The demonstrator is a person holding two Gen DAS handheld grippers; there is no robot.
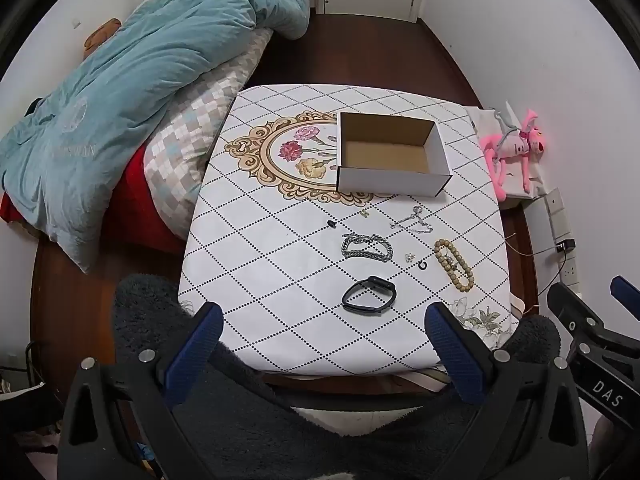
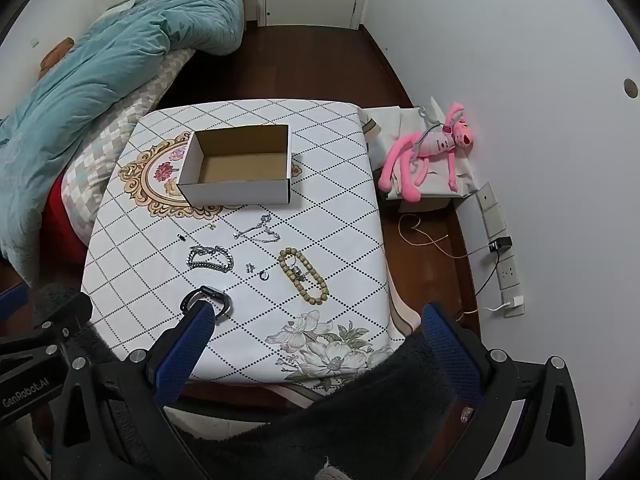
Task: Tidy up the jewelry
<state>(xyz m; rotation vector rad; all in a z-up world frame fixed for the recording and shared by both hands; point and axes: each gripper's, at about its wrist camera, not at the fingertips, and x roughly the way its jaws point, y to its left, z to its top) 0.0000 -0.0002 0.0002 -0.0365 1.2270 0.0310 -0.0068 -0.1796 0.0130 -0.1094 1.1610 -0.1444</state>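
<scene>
An empty white cardboard box (image 1: 390, 156) (image 2: 240, 166) stands on the table (image 1: 280, 280) (image 2: 340, 216). In front of it lie a black wristband (image 1: 369, 300) (image 2: 206, 298), a silver chain bracelet (image 1: 367, 247) (image 2: 211, 259), a thin silver necklace (image 1: 412, 220) (image 2: 258, 232), a wooden bead bracelet (image 1: 454, 264) (image 2: 304, 276), a small ring (image 1: 422, 265) (image 2: 263, 276) and small earrings (image 1: 409, 257) (image 2: 250, 267). My left gripper (image 1: 324, 328) is open and empty, above the near table edge. My right gripper (image 2: 316, 328) is open and empty, above the near right corner.
A bed with a blue quilt (image 1: 120, 92) (image 2: 80, 72) lies to the left. A pink plush toy (image 1: 516, 148) (image 2: 432, 148) lies on a box by the right wall, with sockets and cables (image 2: 500, 248) nearby. Dark wood floor surrounds the table.
</scene>
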